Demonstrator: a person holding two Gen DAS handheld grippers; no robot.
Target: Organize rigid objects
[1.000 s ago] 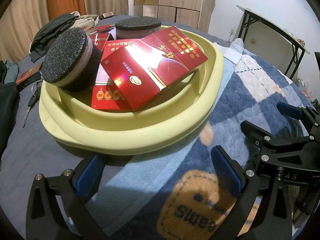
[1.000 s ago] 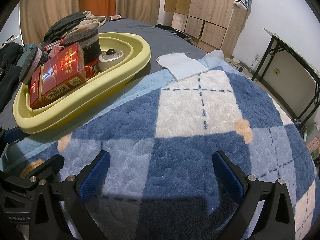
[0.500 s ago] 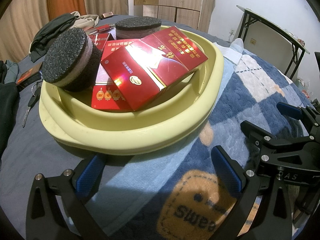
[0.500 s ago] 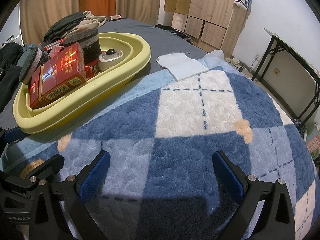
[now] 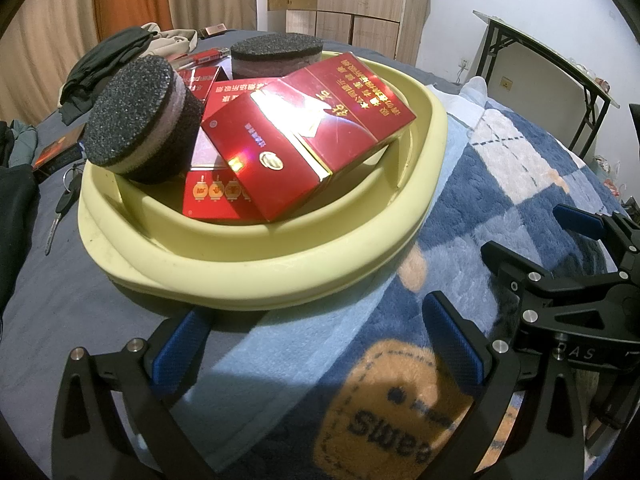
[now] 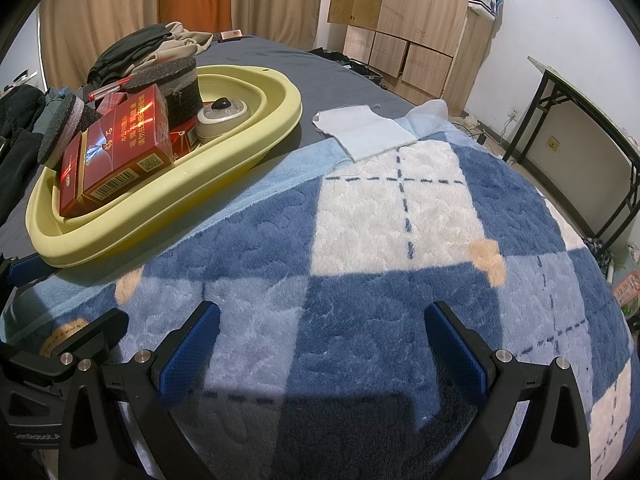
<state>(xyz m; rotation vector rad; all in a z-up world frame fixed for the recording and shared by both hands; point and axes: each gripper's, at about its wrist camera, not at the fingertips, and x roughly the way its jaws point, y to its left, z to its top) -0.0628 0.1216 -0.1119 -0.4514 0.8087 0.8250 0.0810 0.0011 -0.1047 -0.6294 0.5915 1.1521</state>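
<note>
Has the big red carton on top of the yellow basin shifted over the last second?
No. The big red carton sits at the same spot against the yellow plastic basin rim and the round black sponge.

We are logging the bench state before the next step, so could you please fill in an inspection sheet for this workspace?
Surface: bed with grey sheet, partly covered by a blue checked blanket.
Job's things: yellow basin holds red boxes, two round dark sponges, and a small round grey device.
Clutter: pale blue cloth on the blanket edge; dark clothes behind the basin; keys on the sheet.
Grippers: left gripper open, empty; right gripper open, empty, over the blanket.
Cables: nothing seen on the bed.
Surroundings: curtains, wooden cabinets, black-framed table.
</note>
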